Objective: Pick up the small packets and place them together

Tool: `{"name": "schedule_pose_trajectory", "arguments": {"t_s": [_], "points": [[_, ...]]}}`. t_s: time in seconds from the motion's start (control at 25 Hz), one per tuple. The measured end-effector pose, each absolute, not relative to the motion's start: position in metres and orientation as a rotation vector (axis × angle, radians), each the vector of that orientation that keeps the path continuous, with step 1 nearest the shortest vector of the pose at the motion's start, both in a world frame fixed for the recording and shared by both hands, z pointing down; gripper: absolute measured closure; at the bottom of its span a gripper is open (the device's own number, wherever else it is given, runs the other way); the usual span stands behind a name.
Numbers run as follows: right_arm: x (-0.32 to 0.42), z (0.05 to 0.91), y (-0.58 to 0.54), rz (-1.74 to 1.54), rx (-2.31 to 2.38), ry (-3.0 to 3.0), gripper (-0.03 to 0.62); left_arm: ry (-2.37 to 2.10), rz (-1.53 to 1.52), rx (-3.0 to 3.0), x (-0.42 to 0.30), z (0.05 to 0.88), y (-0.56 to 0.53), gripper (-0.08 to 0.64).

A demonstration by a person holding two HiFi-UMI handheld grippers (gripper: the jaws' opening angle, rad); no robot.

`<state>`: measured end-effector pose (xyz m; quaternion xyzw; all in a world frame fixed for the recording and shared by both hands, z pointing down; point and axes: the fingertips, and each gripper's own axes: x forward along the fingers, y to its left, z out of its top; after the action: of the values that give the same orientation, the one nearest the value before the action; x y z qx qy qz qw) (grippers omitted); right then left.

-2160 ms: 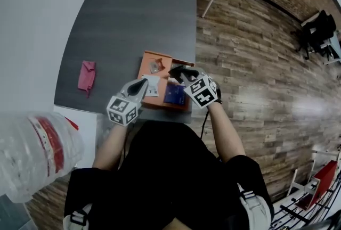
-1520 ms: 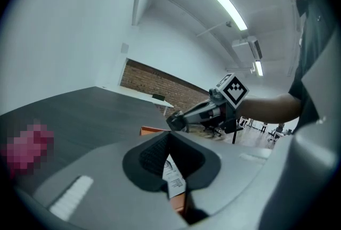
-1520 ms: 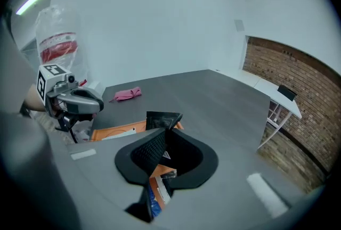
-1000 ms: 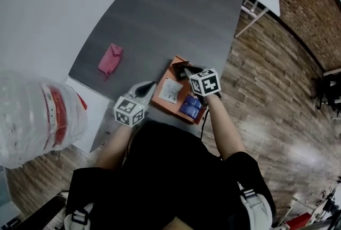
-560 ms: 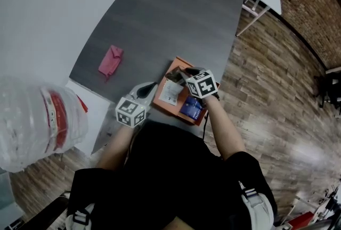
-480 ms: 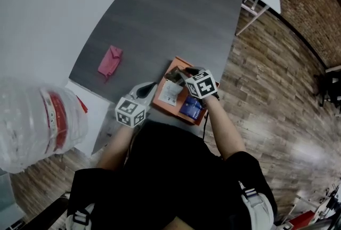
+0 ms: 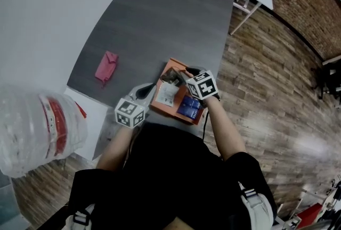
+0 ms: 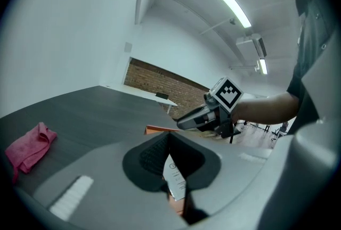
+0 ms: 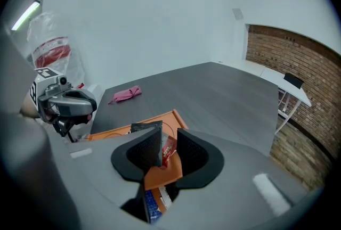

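Observation:
An orange tray (image 7: 180, 97) lies at the near edge of the dark table. In it are a white packet (image 7: 166, 95) and a blue packet (image 7: 190, 108). My right gripper (image 7: 182, 73) points down at the tray's far end. Its jaws have just been opening, and a clear packet with red contents (image 9: 168, 150) stands between them, leaning on the left pad (image 9: 148, 152). That gripper is open. My left gripper (image 7: 151, 87) hovers at the tray's left side with its tips together and nothing in them. Below it, in the left gripper view, lies the white packet (image 8: 176, 181).
A pink cloth (image 7: 105, 66) lies on the grey table (image 7: 160, 16), far left of the tray. A large water bottle (image 7: 37, 130) stands at the near left, beside a white surface (image 7: 88, 112). To the right, the table's edge drops to wooden floor (image 7: 266, 74).
The packet at my right gripper's tips shows more plainly than a second ago. Both grippers have stayed over the tray. The head view has shifted slightly.

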<state>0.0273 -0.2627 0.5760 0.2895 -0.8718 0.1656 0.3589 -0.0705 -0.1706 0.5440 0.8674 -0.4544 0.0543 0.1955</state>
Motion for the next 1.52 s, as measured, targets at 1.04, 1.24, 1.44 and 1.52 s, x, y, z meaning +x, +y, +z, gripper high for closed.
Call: {"name": "schedule_pose_trajectory", "arguments": {"t_s": [1.04,1.24,1.44,1.52], "points": [[0.161,0.573,-0.219,0.413,1.094,-2.119,0.497,-0.929,0.212,2.585,0.016,0.536,-0.174,0.560],[0.147,0.590,-0.202,0.262,0.934,-2.065,0.461,-0.924,0.207,2.562,0.018,0.542,-0.165,0.560],[0.132,0.617,-0.186,0.126,0.729,-1.978,0.381,-0.964,0.182,2.510,0.012,0.547,-0.152,0.560],[0.127,0.627,-0.185,0.089,0.670,-1.951,0.345,-0.988,0.178,2.494,0.007,0.548,-0.149,0.560]]}}
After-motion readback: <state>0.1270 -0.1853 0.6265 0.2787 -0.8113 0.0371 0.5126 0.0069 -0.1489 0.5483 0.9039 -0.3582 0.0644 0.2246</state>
